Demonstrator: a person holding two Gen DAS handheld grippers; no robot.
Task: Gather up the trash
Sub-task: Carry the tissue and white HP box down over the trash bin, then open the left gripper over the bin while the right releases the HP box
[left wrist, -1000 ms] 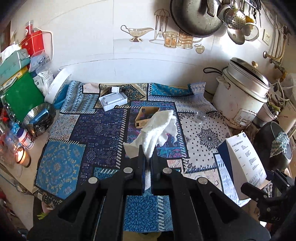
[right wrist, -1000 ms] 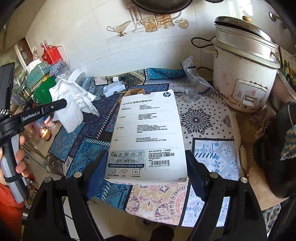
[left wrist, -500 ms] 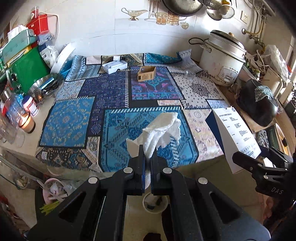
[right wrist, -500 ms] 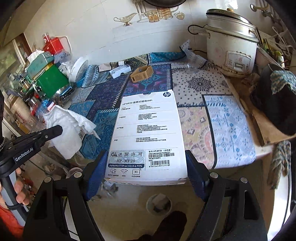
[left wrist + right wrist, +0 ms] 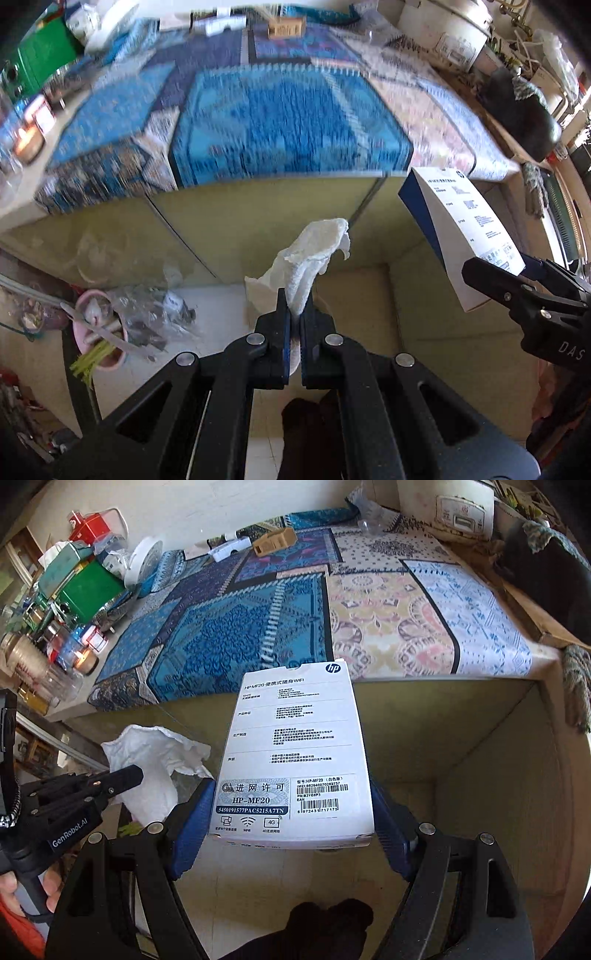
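Observation:
A crumpled white tissue (image 5: pixel 314 251) sticks up from my left gripper (image 5: pixel 295 306), which is shut on its lower end. The same tissue (image 5: pixel 155 753) and left gripper (image 5: pixel 122 775) show at the left of the right wrist view. A white and blue HP box (image 5: pixel 295 738) sits between the blue pads of my right gripper (image 5: pixel 291 801), which is shut on its two sides. In the left wrist view that box (image 5: pixel 461 221) hangs at the right in the right gripper (image 5: pixel 517 284). Both grippers point steeply down in front of the yellow cabinet face (image 5: pixel 229 229), below the counter edge.
The counter carries a patterned blue cloth (image 5: pixel 236 627), a small brown box (image 5: pixel 275 541), a white box (image 5: pixel 229 550), a rice cooker (image 5: pixel 447 506) and jars with a lit candle (image 5: pixel 83 661) at the left. A pink bin (image 5: pixel 99 332) with trash stands on the floor, lower left.
Both grippers have pulled back from over the counter and sunk below its front edge, tilting further down. The tissue and the box are still gripped.

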